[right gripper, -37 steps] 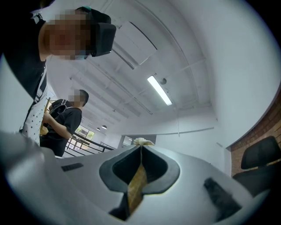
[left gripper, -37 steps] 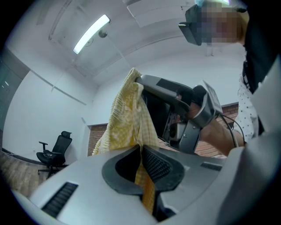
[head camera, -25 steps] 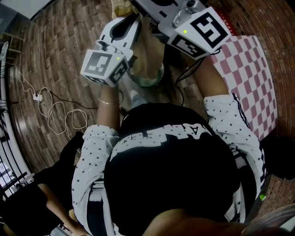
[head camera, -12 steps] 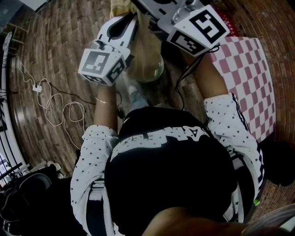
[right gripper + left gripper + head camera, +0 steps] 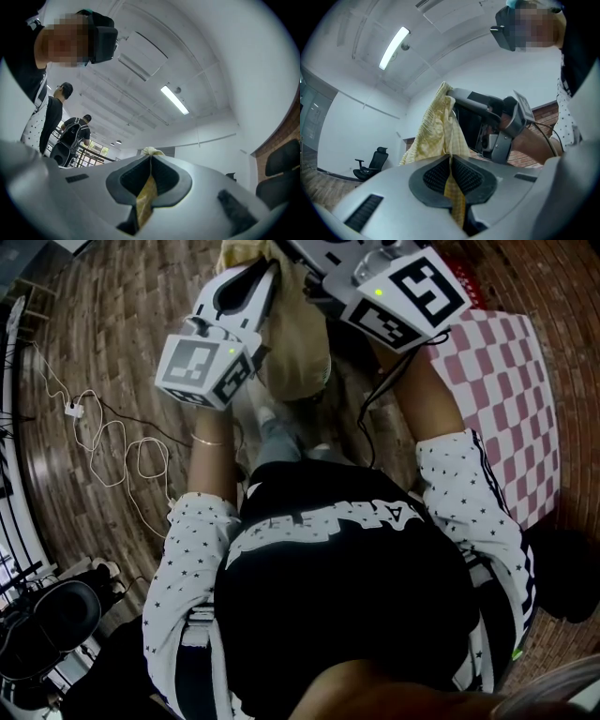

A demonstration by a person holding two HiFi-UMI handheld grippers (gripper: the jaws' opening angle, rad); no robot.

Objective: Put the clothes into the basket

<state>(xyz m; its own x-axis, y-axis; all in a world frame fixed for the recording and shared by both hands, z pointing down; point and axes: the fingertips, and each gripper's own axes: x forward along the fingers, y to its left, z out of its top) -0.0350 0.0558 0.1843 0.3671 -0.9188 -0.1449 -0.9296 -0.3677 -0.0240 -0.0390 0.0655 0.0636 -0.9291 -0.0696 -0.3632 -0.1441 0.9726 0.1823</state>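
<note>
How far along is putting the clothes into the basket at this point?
Done: a yellow garment is up off the wood floor, hanging from the grippers. In hand: the left gripper and the right gripper are each shut on its fabric, close together. Left: no basket shows in any view, so the garment is not yet in it.

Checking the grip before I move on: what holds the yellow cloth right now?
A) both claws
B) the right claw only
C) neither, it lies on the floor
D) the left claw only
A: the yellow cloth is pinched in the shut left claw and a fold of it in the shut right claw.
</note>
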